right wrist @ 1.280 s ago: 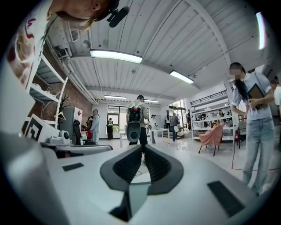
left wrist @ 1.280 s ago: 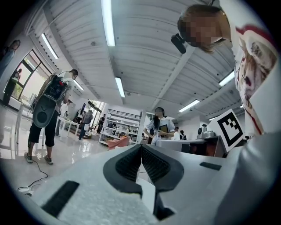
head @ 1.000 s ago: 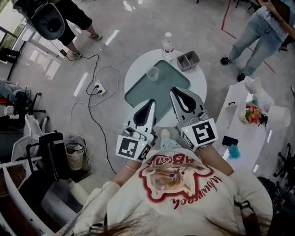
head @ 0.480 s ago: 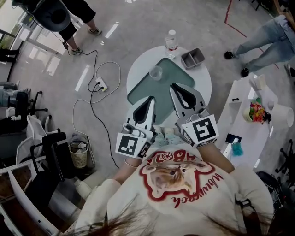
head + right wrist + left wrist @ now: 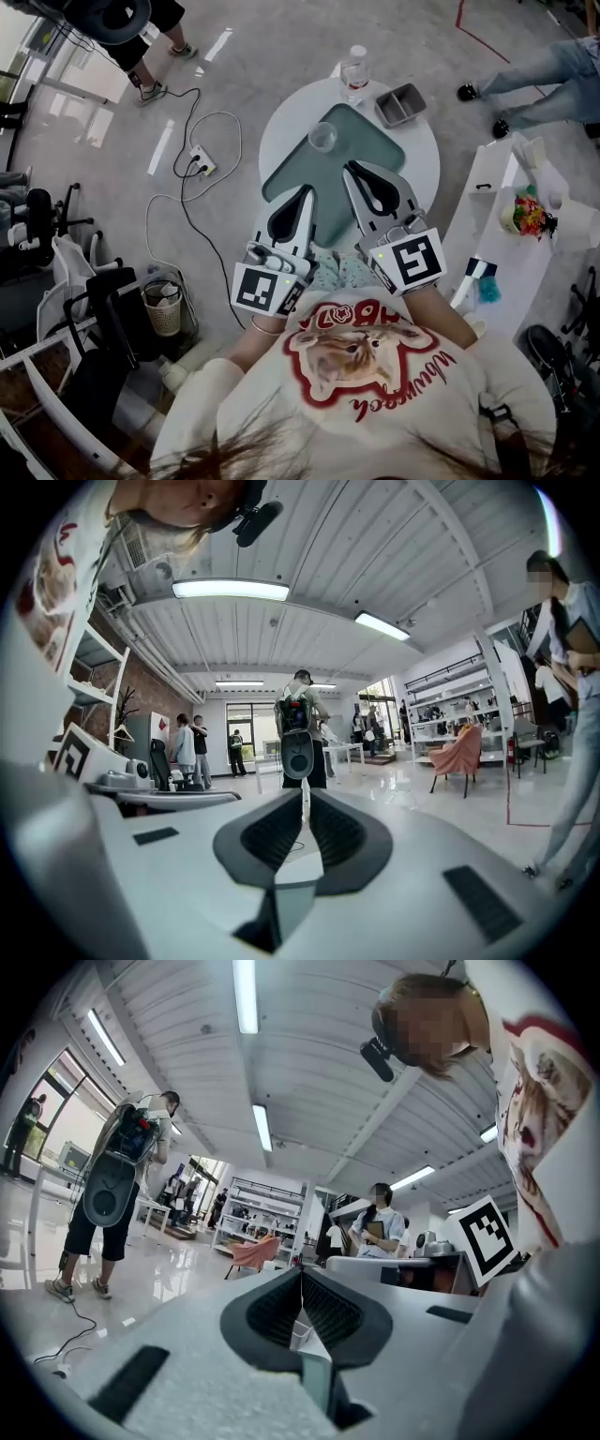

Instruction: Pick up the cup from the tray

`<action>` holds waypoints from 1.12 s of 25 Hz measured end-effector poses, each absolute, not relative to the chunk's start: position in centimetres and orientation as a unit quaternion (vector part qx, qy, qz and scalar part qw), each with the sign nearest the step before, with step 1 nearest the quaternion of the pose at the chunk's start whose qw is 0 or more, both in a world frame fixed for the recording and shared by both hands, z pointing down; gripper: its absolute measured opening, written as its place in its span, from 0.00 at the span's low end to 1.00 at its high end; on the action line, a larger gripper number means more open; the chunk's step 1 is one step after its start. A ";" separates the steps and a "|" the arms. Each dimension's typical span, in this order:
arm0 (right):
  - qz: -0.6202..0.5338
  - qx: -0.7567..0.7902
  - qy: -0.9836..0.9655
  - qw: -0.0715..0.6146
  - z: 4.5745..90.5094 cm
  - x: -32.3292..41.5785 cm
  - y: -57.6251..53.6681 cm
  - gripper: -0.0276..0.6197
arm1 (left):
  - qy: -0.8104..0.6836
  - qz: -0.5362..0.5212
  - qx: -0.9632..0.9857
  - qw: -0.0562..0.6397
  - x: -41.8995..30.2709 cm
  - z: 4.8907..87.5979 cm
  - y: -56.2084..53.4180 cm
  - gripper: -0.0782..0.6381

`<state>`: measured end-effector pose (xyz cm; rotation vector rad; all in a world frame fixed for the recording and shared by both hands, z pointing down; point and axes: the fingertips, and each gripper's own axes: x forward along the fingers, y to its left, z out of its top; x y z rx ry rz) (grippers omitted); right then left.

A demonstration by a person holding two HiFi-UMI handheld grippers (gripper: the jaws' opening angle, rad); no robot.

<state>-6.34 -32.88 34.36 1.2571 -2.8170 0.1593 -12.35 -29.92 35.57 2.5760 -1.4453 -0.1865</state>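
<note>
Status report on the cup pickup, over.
Left gripper, right gripper: both shut, empty. Cup upright, far end of tray, untouched. Nothing blocking it.

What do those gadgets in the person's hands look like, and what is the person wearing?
The left gripper and right gripper are pale grey, tapering shells with black ribbed lining inside the fingers. Each carries a cube with black-and-white square markers. The person wears a cream top printed with a cat ringed in red.
</note>
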 end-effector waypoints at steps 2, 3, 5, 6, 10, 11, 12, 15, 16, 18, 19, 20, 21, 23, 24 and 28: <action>0.056 0.407 -0.911 0.032 35.1 -6.6 -33.1 0.11 | -0.485 -0.059 0.867 0.098 -12.7 36.2 -30.0 0.13; 0.057 0.405 -0.912 0.038 35.5 -6.8 -33.1 0.11 | -0.484 -0.057 0.867 0.100 -12.8 36.4 -30.1 0.13; 0.058 0.401 -0.913 0.049 36.4 -7.1 -33.3 0.11 | -0.483 -0.055 0.868 0.104 -13.0 36.9 -30.2 0.13; 0.059 0.401 -0.912 0.053 36.8 -7.2 -33.5 0.11 | -0.482 -0.055 0.868 0.106 -13.0 37.1 -30.3 0.13; 0.080 0.404 -0.910 0.050 38.3 -7.3 -34.2 0.26 | -0.482 -0.051 0.867 0.115 -13.2 37.9 -30.3 0.13; 0.088 0.405 -0.909 0.049 38.8 -7.4 -34.3 0.30 | -0.483 -0.051 0.866 0.116 -13.3 38.0 -30.2 0.13; 0.094 0.406 -0.908 0.049 39.3 -7.4 -34.5 0.32 | -0.484 -0.050 0.866 0.118 -13.4 38.1 -30.2 0.13; 0.100 0.413 -0.903 0.060 41.3 -7.4 -35.1 0.37 | -0.487 -0.047 0.864 0.123 -13.5 38.8 -30.2 0.13; 0.101 0.416 -0.901 0.064 42.1 -7.3 -35.4 0.37 | -0.488 -0.045 0.863 0.125 -13.5 39.1 -30.2 0.13; 0.103 0.420 -0.899 0.074 43.5 -7.2 -36.0 0.39 | -0.490 -0.042 0.861 0.128 -13.6 39.6 -30.2 0.13; 0.105 0.420 -0.898 0.079 44.2 -7.2 -36.2 0.40 | -0.491 -0.040 0.860 0.130 -13.6 39.9 -30.2 0.13; 0.108 0.420 -0.897 0.085 44.8 -7.3 -36.3 0.42 | -0.493 -0.039 0.859 0.132 -13.7 40.1 -30.1 0.13; 0.111 0.417 -0.897 0.091 45.5 -7.5 -36.4 0.43 | -0.494 -0.039 0.858 0.135 -13.9 40.3 -30.0 0.13; 0.117 0.412 -0.898 0.103 46.8 -7.8 -36.7 0.45 | -0.497 -0.039 0.856 0.140 -14.1 40.7 -29.9 0.13; 0.119 0.410 -0.898 0.109 47.4 -7.9 -36.9 0.46 | -0.497 -0.039 0.855 0.141 -14.2 40.9 -29.9 0.13; 0.118 0.402 -0.898 0.136 49.5 -8.4 -37.6 0.49 | -0.502 -0.040 0.852 0.143 -14.6 41.4 -30.2 0.13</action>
